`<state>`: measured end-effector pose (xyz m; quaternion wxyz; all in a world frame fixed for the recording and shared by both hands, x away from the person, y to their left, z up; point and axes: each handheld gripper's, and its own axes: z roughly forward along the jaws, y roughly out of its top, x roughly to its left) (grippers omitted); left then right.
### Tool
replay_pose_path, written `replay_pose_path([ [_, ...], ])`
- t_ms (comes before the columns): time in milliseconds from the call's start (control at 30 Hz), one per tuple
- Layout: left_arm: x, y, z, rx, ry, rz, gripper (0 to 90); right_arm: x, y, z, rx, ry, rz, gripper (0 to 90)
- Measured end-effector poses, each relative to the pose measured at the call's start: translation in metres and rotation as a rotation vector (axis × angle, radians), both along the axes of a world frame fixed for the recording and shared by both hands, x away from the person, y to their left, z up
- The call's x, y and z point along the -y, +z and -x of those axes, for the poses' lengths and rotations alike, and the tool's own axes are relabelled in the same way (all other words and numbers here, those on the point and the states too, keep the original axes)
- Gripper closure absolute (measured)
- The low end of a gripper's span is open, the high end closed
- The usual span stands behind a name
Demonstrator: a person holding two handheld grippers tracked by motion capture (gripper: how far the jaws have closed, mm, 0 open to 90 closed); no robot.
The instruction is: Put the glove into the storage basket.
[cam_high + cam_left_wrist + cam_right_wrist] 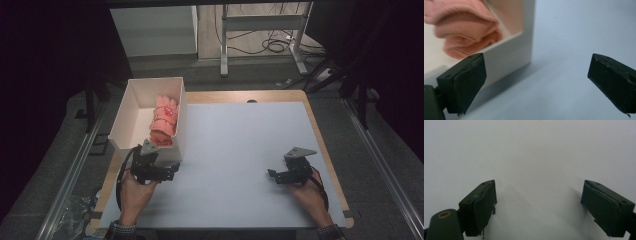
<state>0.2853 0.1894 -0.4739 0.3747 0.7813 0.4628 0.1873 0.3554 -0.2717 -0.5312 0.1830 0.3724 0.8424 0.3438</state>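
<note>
A white open box (pixel 125 112) stands at the table's left edge, and a folded pink knitted cloth (pixel 164 121) lies along its right side. The cloth (pixel 464 30) and the box's near right corner (pixel 524 50) sit just ahead of my left gripper (pixel 536 82), whose jaws stand wide apart with nothing between them. That left gripper (pixel 161 172) is held at the box's near wall. My right gripper (pixel 280 176) rests low over the mat at the right, jaws apart and empty. The right gripper (pixel 539 207) faces bare mat.
A pale blue-grey mat (pixel 240 150) covers the wooden table (pixel 310 107). Beyond the far edge are a white cabinet (pixel 155 30), a metal desk frame (pixel 260 25) and loose cables (pixel 275 45) on the floor. Metal rails (pixel 380 165) run along both sides.
</note>
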Motion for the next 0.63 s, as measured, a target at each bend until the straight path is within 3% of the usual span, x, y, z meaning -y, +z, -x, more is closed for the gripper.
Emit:
replay_pose_path([
  [400, 0.011, -0.051, 0.006, -0.063, -0.058, 0.009, 2.0, 0.0, 0.0, 0.0, 0.0, 0.0, 0.0, 13.3],
  [633, 0.018, -0.067, 0.003, -0.089, -0.079, -0.045, 1.9, 0.0, 0.0, 0.0, 0.0, 0.0, 0.001, 13.3],
])
